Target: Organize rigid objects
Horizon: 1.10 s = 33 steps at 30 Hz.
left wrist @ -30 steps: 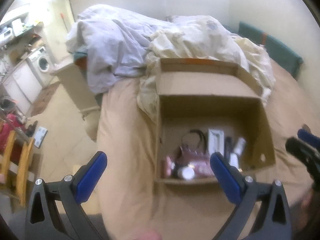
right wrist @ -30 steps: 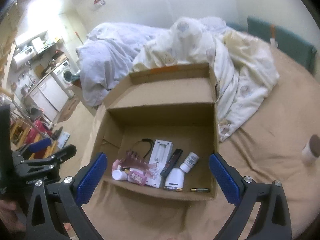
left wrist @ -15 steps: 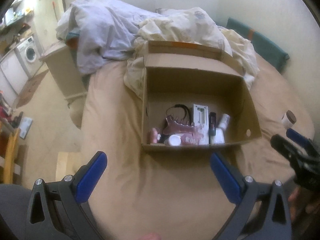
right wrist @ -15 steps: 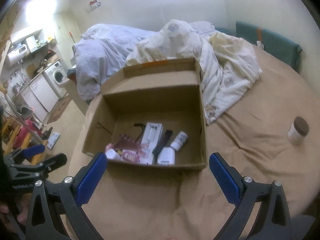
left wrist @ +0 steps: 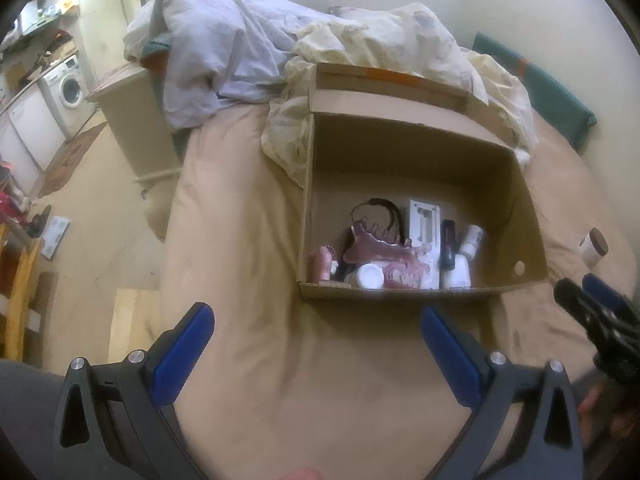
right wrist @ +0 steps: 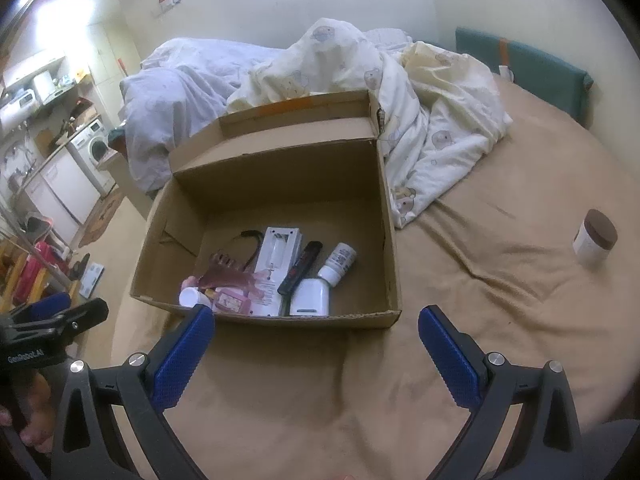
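In the left wrist view, the left gripper (left wrist: 316, 328) is hanging over the tan sheet (left wrist: 240, 240) with its jaws spread wide and nothing between them. Just ahead, the box (left wrist: 420, 156) is sitting open on the bed, its far flap standing up against the quilts (left wrist: 400, 40). Inside, along the near wall, a pink comb (left wrist: 376, 246), a white case (left wrist: 424, 220), a black marker (left wrist: 447, 244) and a white bottle (left wrist: 472, 238) are lying crowded together. A jar (left wrist: 594, 246) with a brown lid is standing on the sheet to the right, well apart from the box. The right gripper (left wrist: 592, 304) is showing at the right edge; how its jaws stand cannot be told here.

In the right wrist view, the right gripper (right wrist: 316, 328) is hovering over the sheet (right wrist: 480, 280), jaws wide open and holding nothing. The box (right wrist: 272, 168) is lying just ahead, with the case (right wrist: 276, 264), marker (right wrist: 300, 268), bottle (right wrist: 338, 264) and comb (right wrist: 228, 276) resting at its near side. The jar (right wrist: 595, 242) is standing upright far right. The left gripper (right wrist: 52, 316) is poking in at the left edge.
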Each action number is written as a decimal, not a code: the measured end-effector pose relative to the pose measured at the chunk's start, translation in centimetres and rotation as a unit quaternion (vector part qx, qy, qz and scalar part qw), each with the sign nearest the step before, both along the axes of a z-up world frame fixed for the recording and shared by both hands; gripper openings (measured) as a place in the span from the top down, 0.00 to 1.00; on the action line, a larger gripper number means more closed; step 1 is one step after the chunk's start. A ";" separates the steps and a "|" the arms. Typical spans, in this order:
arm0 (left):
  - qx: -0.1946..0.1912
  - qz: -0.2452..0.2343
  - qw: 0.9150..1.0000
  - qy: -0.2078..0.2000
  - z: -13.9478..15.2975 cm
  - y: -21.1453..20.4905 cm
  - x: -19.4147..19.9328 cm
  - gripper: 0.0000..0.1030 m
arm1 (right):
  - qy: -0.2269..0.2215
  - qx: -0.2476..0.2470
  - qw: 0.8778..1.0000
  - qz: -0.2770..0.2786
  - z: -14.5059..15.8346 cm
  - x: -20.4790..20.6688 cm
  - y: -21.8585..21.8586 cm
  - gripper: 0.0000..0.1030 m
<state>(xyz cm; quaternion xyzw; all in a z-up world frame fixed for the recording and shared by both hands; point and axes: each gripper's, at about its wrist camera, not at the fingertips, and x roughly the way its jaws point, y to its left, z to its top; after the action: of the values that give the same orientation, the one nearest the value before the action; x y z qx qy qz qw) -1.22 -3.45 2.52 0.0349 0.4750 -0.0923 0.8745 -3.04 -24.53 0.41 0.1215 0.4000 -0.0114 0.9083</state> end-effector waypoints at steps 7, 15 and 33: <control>-0.002 -0.011 1.000 0.008 -0.2 -0.3 -0.4 0.00 | 0.012 -0.006 1.000 0.005 -0.7 0.4 0.1 0.00; -0.005 -0.011 1.000 0.009 -0.2 -0.1 -0.4 0.00 | 0.016 -0.009 1.000 0.005 -0.7 0.3 0.2 0.00; -0.002 -0.011 1.000 0.010 -0.3 -0.2 -0.5 0.00 | 0.017 -0.010 1.000 0.006 -0.7 0.3 0.3 0.00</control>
<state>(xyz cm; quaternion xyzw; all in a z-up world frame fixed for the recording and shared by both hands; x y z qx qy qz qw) -1.69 -3.66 2.25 0.0376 0.4827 -0.1036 0.8688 -2.70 -24.26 -0.29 0.1103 0.4159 -0.0120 0.9026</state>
